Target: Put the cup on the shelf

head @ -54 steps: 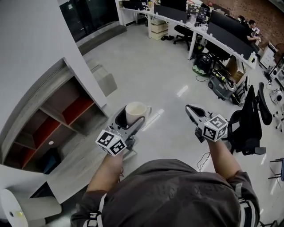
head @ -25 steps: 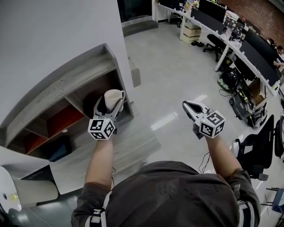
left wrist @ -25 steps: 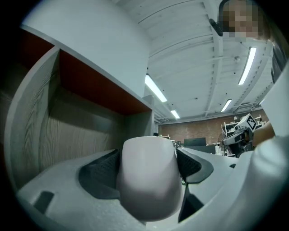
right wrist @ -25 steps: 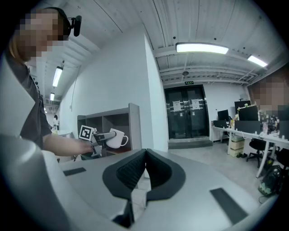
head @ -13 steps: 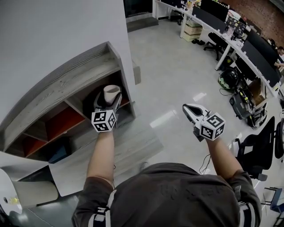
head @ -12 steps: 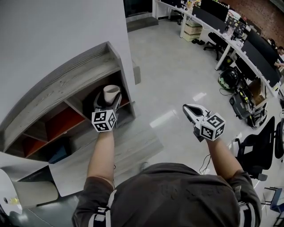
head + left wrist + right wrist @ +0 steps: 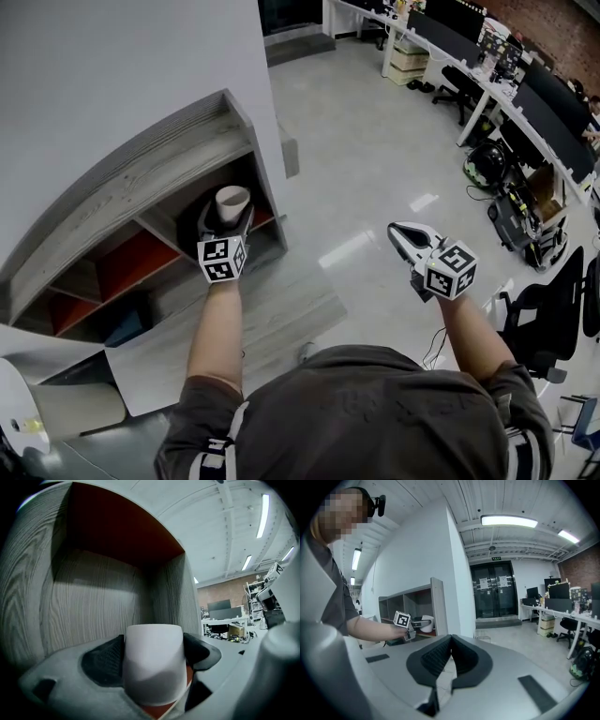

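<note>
A white cup [image 7: 232, 201] [image 7: 153, 660] sits between the black pads of my left gripper [image 7: 225, 223], which is shut on it. The cup is inside the top right compartment of the grey wooden shelf [image 7: 141, 167], just above its red floor. In the left gripper view the compartment's wood-grain walls [image 7: 93, 592] surround the cup. From the right gripper view I see the cup [image 7: 426, 623] and the left gripper [image 7: 415, 624] at the shelf opening. My right gripper [image 7: 405, 236] [image 7: 449, 660] hangs over the floor to the right, shut with nothing in it.
A white wall [image 7: 94, 75] rises behind the shelf. Lower compartments hold a dark blue thing [image 7: 122, 326]. A white cylinder [image 7: 56, 405] lies at the bottom left. Desks [image 7: 487, 66], office chairs [image 7: 572, 309] and cables stand at the right.
My left gripper has carried the cup from over the open floor into the shelf's top right compartment and a little deeper and lower in the last half second. The right gripper has hardly moved.
</note>
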Demonstrator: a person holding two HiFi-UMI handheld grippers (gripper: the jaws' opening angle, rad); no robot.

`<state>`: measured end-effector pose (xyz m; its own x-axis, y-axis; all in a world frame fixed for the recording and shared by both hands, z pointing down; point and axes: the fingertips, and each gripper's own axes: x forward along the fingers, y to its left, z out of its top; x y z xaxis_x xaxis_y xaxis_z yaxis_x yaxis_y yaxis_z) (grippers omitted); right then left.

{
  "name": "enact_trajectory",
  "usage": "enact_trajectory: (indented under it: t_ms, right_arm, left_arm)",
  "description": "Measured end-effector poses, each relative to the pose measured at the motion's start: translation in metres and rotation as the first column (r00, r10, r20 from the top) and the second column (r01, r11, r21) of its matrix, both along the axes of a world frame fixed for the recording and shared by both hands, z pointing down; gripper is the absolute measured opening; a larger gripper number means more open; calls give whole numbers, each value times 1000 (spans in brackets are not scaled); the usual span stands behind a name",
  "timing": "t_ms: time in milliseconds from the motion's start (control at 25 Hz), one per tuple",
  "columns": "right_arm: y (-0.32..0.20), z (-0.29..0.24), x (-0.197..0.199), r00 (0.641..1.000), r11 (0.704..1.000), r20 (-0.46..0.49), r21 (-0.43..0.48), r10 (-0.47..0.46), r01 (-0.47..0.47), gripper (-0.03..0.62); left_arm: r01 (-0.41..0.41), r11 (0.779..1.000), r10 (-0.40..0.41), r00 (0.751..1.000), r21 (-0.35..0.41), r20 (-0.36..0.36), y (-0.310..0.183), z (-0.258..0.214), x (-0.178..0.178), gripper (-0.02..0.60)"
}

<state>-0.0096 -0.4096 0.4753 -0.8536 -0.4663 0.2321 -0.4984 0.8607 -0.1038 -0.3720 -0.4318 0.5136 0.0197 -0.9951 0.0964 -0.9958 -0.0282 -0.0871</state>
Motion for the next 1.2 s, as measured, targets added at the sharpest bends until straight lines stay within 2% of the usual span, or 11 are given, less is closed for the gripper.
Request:
enact_trajectory:
  t_ms: [200, 680, 880, 1040, 1200]
  right_arm:
    - [4, 6, 3, 1000, 1000, 7, -14, -13, 13, -8]
    - [12, 2, 2, 1000, 1000, 16, -10, -26, 26, -8]
    - [13, -3, 6, 999, 1000, 21, -4, -27, 27, -8]
    - [15, -4, 5, 999, 1000, 20, -1, -30, 30, -8]
    - [17, -5, 5, 999, 999, 22, 1, -36, 36, -8]
  left_arm:
    - [73, 997, -75, 994, -32, -73, 19, 14, -12, 388]
    - [100, 994, -104, 991, -54, -81, 10, 15, -20, 388]
    - [84, 992, -91, 994, -99, -65, 9, 20, -16, 390]
    - [87, 992, -94, 993, -89, -74, 11, 19, -15, 446]
    - [88, 993, -94, 993, -78, -72, 14, 13, -10, 468]
